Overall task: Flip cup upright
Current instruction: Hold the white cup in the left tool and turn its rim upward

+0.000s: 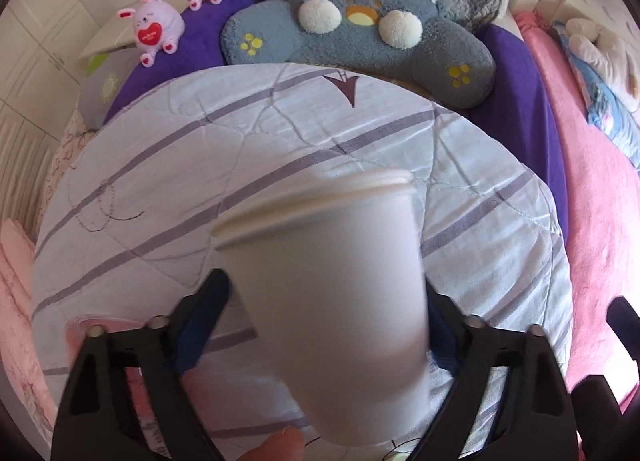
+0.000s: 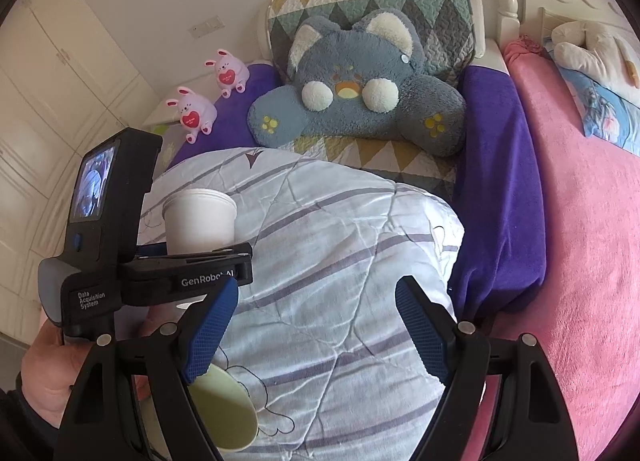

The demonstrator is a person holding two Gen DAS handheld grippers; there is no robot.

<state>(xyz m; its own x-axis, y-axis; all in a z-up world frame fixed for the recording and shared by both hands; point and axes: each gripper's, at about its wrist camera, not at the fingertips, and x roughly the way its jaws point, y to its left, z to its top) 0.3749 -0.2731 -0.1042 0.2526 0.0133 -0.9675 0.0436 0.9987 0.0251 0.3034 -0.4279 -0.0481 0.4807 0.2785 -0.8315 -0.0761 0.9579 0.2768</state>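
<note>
A white paper cup [image 1: 332,281] fills the left wrist view, rim up and slightly tilted, held between the blue pads of my left gripper [image 1: 332,309]. It also shows in the right wrist view [image 2: 200,221], upright above the striped quilt [image 2: 340,261], gripped by the left gripper [image 2: 200,257]. My right gripper [image 2: 316,321] is open and empty over the quilt. A second cup [image 2: 224,409], pale yellow-green, lies on its side on the quilt by the right gripper's left finger.
A grey plush bear pillow [image 2: 352,89] and two pink bunny toys [image 2: 192,111] sit at the head of the bed. A purple blanket [image 2: 500,201] and a pink blanket [image 2: 592,241] lie to the right. White cupboards stand to the left.
</note>
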